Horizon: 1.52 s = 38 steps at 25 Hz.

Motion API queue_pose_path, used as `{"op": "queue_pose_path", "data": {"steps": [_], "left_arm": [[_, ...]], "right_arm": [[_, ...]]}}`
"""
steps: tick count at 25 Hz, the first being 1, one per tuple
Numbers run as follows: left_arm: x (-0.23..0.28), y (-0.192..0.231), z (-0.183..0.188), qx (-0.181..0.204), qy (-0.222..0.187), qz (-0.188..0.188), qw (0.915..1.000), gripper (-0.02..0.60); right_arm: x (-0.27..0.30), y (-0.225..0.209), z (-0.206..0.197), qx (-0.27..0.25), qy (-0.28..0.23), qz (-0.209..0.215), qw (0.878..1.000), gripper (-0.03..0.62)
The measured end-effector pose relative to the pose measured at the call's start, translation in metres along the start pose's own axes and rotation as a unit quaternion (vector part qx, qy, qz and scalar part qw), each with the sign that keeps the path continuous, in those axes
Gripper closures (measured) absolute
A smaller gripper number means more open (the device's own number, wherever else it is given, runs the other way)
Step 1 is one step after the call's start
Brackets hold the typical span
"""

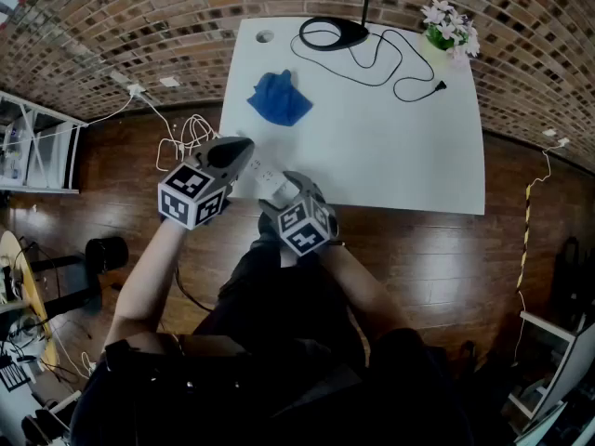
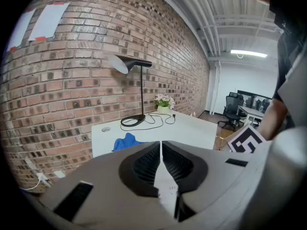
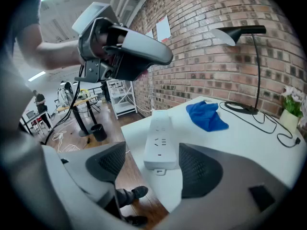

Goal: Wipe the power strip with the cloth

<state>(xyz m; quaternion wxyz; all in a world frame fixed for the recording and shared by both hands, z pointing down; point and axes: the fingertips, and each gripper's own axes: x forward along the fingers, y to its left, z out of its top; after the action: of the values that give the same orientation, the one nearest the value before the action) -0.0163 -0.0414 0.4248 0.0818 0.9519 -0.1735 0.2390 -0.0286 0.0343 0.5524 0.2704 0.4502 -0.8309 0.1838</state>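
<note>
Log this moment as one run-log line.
left gripper: shut, empty | right gripper: open, power strip between jaws, pads clear | cloth: lying on table, not picked up | wipe: not started

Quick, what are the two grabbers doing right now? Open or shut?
Left gripper: shut, nothing held.
Right gripper: wide open, gripping nothing; the power strip lies between its spread jaws, pads not pressing it.
</note>
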Motion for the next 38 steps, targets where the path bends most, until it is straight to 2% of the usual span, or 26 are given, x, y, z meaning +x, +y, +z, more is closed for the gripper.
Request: {"op": "queue_pose_path", "data": {"steps": [3, 4, 6, 8, 11, 12, 17, 20, 24, 28, 29, 31, 33, 35, 38], "left_arm": [[0.011, 0.039, -0.005, 0.025, 0.023, 0.029, 0.999, 0.554], [0.015, 0.051, -0.005, 0.042, 0.03, 0.041, 0.9978, 0.554], [0.023, 0.071, -0.005, 0.074, 0.044, 0.047, 0.9952, 0.548], [0.032, 0.083, -0.008, 0.076, 0.055, 0.021, 0.9954, 0.45], [0.051, 0.101, -0.016, 0.073, 0.073, -0.025, 0.9944, 0.394], [0.059, 0.108, -0.019, 0.079, 0.078, -0.033, 0.9933, 0.381], [0.1, 0.117, -0.024, 0.116, 0.105, -0.068, 0.9853, 0.341], [0.131, 0.121, -0.033, 0.152, 0.134, -0.067, 0.9769, 0.329], [0.159, 0.12, -0.05, 0.173, 0.173, -0.072, 0.967, 0.327], [0.174, 0.119, -0.061, 0.166, 0.208, -0.068, 0.9615, 0.316], [0.177, 0.119, -0.065, 0.164, 0.217, -0.067, 0.9599, 0.326], [0.18, 0.121, -0.072, 0.157, 0.228, -0.064, 0.9588, 0.39], [0.18, 0.124, -0.073, 0.141, 0.228, -0.057, 0.9617, 0.453], [0.178, 0.127, -0.072, 0.118, 0.231, -0.047, 0.9646, 0.485], [0.164, 0.146, -0.07, 0.055, 0.231, -0.016, 0.9713, 0.514]], "right_arm": [[0.023, -0.005, 0.003, -0.007, 0.015, -0.015, 1.0, 0.243], [0.029, -0.007, 0.004, -0.006, 0.016, -0.017, 1.0, 0.271], [0.039, -0.01, 0.004, 0.001, 0.019, -0.017, 1.0, 0.272], [0.046, -0.011, 0.002, 0.006, 0.026, -0.012, 1.0, 0.272], [0.054, -0.013, 0.0, -0.004, 0.028, -0.011, 1.0, 0.329], [0.055, -0.015, 0.0, -0.009, 0.027, -0.013, 1.0, 0.327], [0.054, -0.028, -0.001, -0.041, 0.058, -0.026, 0.997, 0.327], [0.053, -0.039, -0.002, -0.06, 0.074, -0.024, 0.995, 0.326], [0.054, -0.049, -0.001, -0.073, 0.08, -0.003, 0.994, 0.326], [0.052, -0.061, -0.001, -0.085, 0.076, 0.013, 0.993, 0.326], [0.051, -0.067, -0.001, -0.087, 0.074, 0.017, 0.993, 0.326], [0.049, -0.08, -0.002, -0.089, 0.072, 0.021, 0.993, 0.324], [0.048, -0.092, -0.001, -0.092, 0.067, 0.025, 0.993, 0.322], [0.049, -0.098, 0.0, -0.096, 0.066, 0.033, 0.993, 0.321], [0.052, -0.104, 0.001, -0.101, 0.065, 0.045, 0.992, 0.319]]}}
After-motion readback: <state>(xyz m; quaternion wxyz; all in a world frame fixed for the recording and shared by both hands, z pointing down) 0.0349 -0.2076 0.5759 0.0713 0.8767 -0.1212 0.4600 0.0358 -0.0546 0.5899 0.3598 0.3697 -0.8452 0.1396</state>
